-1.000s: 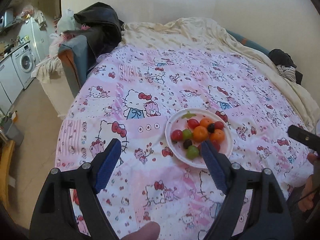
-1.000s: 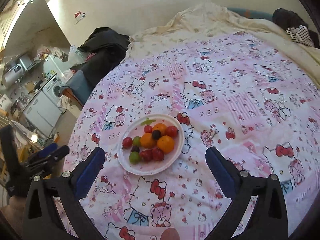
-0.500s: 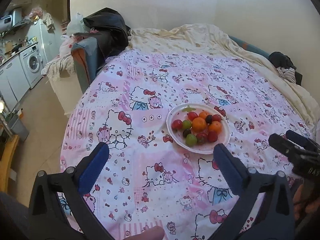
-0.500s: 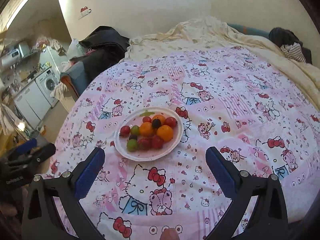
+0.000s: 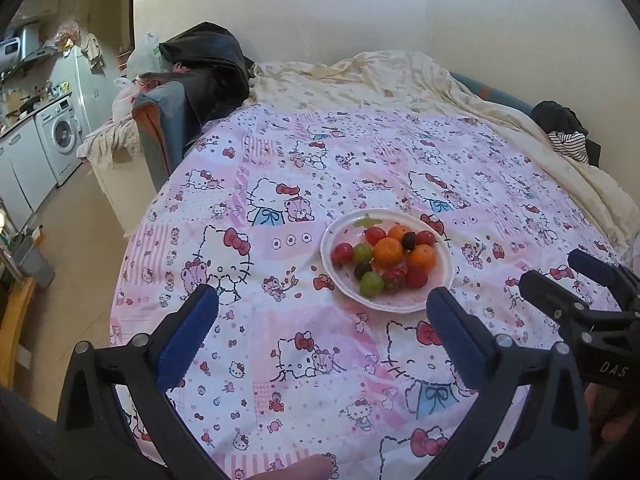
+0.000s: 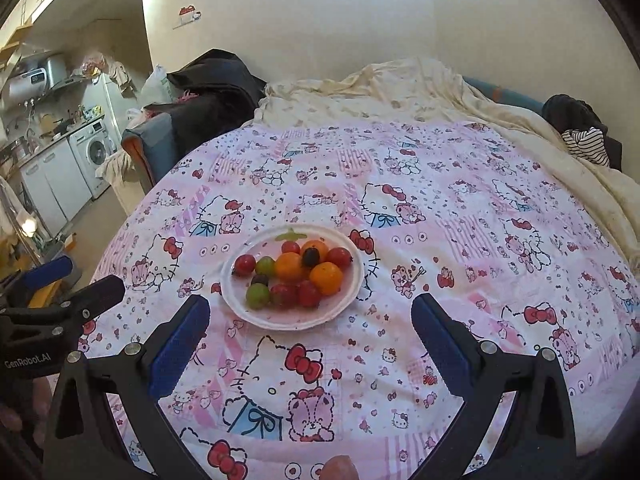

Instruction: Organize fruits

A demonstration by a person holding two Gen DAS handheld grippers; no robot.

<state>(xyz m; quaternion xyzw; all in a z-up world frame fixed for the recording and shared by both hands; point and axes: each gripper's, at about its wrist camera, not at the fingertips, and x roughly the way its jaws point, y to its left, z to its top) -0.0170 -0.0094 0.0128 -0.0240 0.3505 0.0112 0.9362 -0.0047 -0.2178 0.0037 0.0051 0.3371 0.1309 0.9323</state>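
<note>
A white plate sits on the pink Hello Kitty bedspread. It holds oranges, red tomatoes, green grapes and dark grapes. My left gripper is open and empty, above the bedspread short of the plate. My right gripper is open and empty, also short of the plate. Each gripper shows at the edge of the other's view.
A cream blanket lies bunched at the bed's far side. Dark clothes are piled on a chair at the far left. A washing machine and cabinets stand on the left. Striped clothing lies at the far right.
Both grippers have pulled back and up from the plate, so it looks smaller and farther. The left gripper's jaws have widened. The fruit has not moved.
</note>
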